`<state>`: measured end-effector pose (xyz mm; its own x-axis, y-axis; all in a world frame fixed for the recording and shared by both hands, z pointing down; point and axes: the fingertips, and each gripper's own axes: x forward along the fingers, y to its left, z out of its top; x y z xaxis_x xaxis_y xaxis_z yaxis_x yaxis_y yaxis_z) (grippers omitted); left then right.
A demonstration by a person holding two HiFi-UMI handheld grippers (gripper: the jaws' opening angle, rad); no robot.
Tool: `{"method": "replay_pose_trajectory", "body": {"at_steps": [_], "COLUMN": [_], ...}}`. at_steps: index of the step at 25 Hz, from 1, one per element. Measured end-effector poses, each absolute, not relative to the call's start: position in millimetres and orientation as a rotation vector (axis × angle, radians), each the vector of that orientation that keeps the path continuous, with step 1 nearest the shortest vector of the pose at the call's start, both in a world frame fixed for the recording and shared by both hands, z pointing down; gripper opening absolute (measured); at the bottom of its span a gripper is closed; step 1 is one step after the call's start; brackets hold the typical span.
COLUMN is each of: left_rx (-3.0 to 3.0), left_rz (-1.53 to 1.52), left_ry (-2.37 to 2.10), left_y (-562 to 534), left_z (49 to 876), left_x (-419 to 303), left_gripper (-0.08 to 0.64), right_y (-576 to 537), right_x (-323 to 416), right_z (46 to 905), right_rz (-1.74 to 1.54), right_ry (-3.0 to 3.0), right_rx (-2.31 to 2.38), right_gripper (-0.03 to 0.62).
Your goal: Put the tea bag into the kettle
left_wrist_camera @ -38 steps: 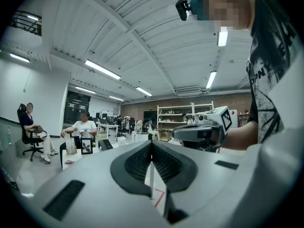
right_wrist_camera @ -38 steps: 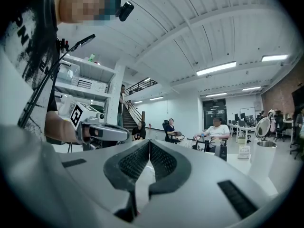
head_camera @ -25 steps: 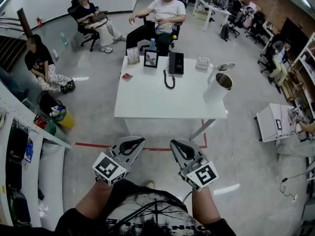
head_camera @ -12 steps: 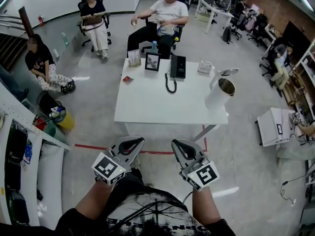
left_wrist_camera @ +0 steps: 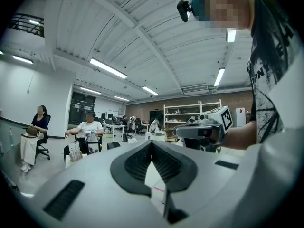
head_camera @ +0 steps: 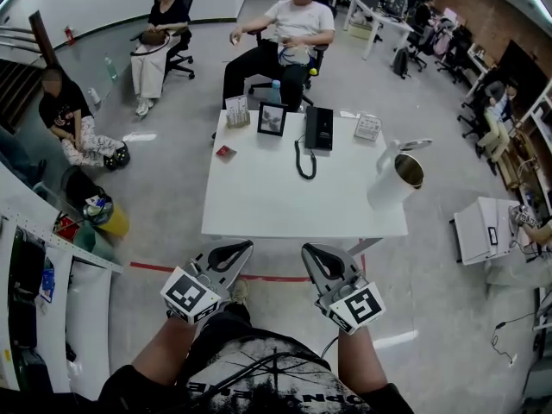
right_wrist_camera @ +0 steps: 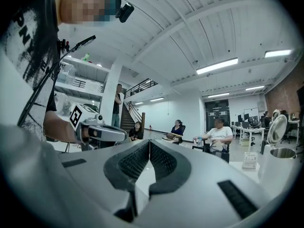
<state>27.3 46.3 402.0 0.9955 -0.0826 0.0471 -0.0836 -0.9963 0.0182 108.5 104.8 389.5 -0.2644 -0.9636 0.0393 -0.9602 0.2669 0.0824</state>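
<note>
On the white table (head_camera: 259,205), near its far left part, lies the small red tea bag (head_camera: 225,153). The white kettle (head_camera: 395,181) stands at the table's right edge with its lid flipped up; it also shows at the right in the right gripper view as the kettle (right_wrist_camera: 279,167). My left gripper (head_camera: 246,247) (left_wrist_camera: 152,144) and right gripper (head_camera: 306,250) (right_wrist_camera: 149,141) hang side by side short of the table's near edge, pointing level at it. Both are shut with nothing between the jaws.
A black desk phone (head_camera: 319,129), a picture frame (head_camera: 272,119), a card stand (head_camera: 237,110) and a small box (head_camera: 368,127) line the table's far edge. People sit on chairs beyond it. A red tape line (head_camera: 147,267) marks the floor. Shelving (head_camera: 52,257) stands left, a white cabinet (head_camera: 483,231) right.
The table and kettle have drawn a little nearer to the grippers and shifted right in the head view. The seated person at the far left has rolled further away. Both grippers stay shut.
</note>
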Motion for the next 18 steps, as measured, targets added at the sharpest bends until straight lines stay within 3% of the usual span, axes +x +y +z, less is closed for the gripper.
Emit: {"method": "replay_pose_trajectory", "body": {"at_steps": [18], "left_rx": [3.079], "left_rz": [0.116], "left_ry": [-0.111], "left_y": [-129], "left_z": [415], "left_x": [60], "left_gripper": [0.008], "right_y": [-73], "right_x": [144], "right_z": [401], "right_rz": [-0.001], "right_ry": [-2.429], "right_rx": [1.85], "right_gripper": [0.011]}}
